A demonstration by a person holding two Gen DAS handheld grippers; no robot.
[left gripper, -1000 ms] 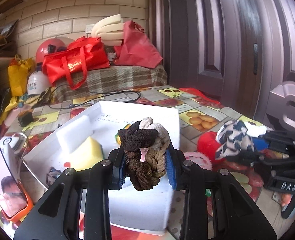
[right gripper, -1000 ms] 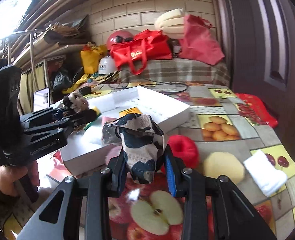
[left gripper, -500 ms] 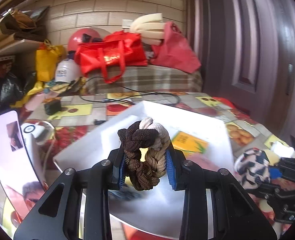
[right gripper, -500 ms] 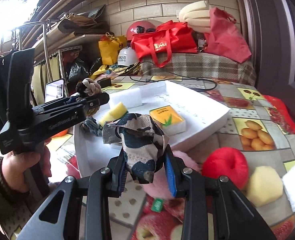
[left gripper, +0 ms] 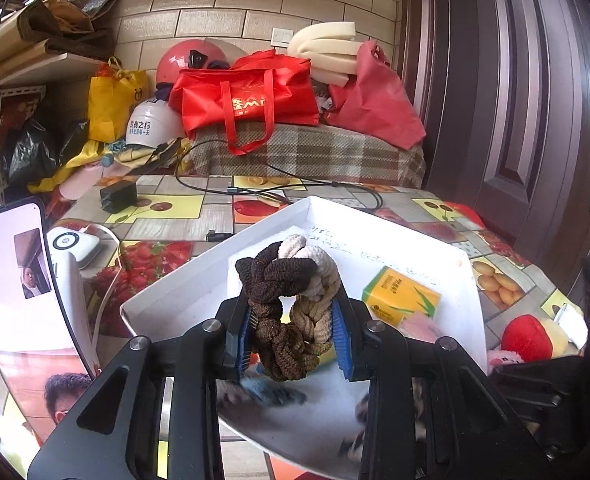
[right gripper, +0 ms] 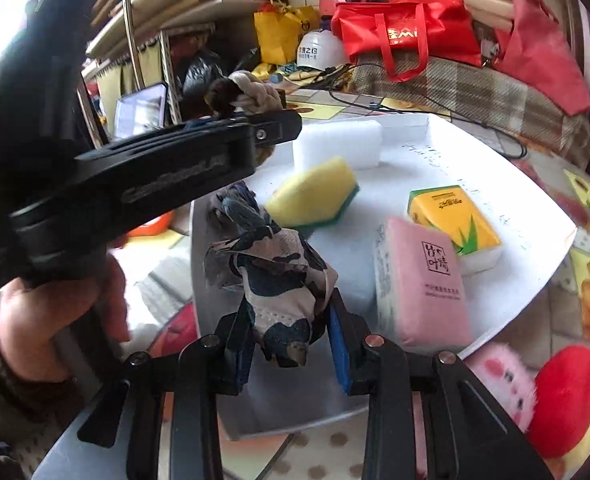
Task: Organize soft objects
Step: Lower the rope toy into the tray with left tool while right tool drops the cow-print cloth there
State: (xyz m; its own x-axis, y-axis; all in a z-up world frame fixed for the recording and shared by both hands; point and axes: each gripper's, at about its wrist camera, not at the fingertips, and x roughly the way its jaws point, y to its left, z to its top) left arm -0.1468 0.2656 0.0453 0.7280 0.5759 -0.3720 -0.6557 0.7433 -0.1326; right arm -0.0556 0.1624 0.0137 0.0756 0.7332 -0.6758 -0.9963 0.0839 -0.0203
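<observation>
Left gripper [left gripper: 293,334] clamped on a knotted bundle of hair ties [left gripper: 291,312], brown and cream, held over the white tray's [left gripper: 175,300] near-left part. Right gripper [right gripper: 291,344] clamped on a crumpled camouflage cloth [right gripper: 279,280], held above the tray's near edge. Inside the tray: yellow sponge [right gripper: 315,192], white foam block [right gripper: 337,146], yellow tissue pack [right gripper: 455,220], pink tissue pack [right gripper: 423,284]. Just outside, on the fruit-print tablecloth [left gripper: 167,208]: pink plush [right gripper: 503,380] touching a red plush [right gripper: 567,396].
</observation>
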